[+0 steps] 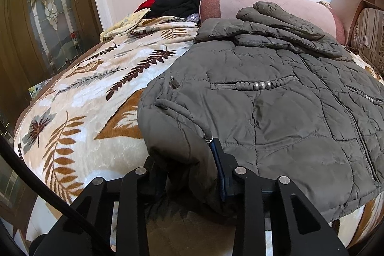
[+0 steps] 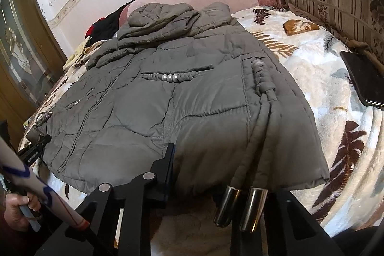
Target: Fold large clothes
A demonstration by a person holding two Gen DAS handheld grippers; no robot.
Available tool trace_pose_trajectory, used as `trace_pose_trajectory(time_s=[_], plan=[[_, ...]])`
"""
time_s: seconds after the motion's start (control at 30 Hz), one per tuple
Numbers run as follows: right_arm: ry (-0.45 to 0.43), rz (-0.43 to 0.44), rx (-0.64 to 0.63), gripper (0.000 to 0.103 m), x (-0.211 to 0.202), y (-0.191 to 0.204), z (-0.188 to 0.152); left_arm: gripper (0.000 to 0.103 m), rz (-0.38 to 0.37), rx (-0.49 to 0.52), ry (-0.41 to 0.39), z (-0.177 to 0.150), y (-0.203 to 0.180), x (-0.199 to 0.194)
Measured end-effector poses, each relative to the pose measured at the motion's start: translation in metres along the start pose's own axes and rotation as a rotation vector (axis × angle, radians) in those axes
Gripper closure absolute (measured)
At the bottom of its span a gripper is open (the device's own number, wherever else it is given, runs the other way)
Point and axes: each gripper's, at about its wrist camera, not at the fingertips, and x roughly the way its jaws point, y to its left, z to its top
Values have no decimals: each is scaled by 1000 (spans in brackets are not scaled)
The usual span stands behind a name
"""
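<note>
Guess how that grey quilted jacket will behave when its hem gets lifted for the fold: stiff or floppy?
Probably floppy: the grey quilted jacket already creases and drapes over the bed edge. The padding looks puffy, so likely light for its bulk and apt to spring back. The metal-tipped drawcords hang loose and may swing.

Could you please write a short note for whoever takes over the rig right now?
Left tongs: shut on the near left corner of the grey padded jacket's hem.
Right tongs: at the hem's near right part, fabric between the fingers; whether they press is hidden. Two metal cord ends hang over them.
Jacket: spread front-up on the leaf-print blanket, sleeves already folded across the collar end by the pink bolster.
Left: bring the hem towards the collar, then flatten.
Mind the black phone on the blanket, right of the jacket.
</note>
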Motion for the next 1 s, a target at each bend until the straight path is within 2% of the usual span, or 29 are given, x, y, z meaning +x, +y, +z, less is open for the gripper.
trace_pose_trajectory(time_s=[0.57, 0.7, 0.83, 0.97, 1.0], plan=[[-62, 1, -14, 82, -15, 2, 1, 76, -12, 11, -40, -3, 3, -12], [-55, 6, 3, 82, -16, 0, 0, 75, -9, 13, -27, -4, 2, -10], [-36, 6, 16, 78, -12, -3, 0, 66, -7, -1, -6, -5, 3, -4], [-6, 11, 46, 69, -4, -8, 0, 49, -12, -49, 15, -4, 9, 3], [-2, 14, 52, 67, -3, -9, 0, 40, 0, -60, 20, -4, 10, 5]])
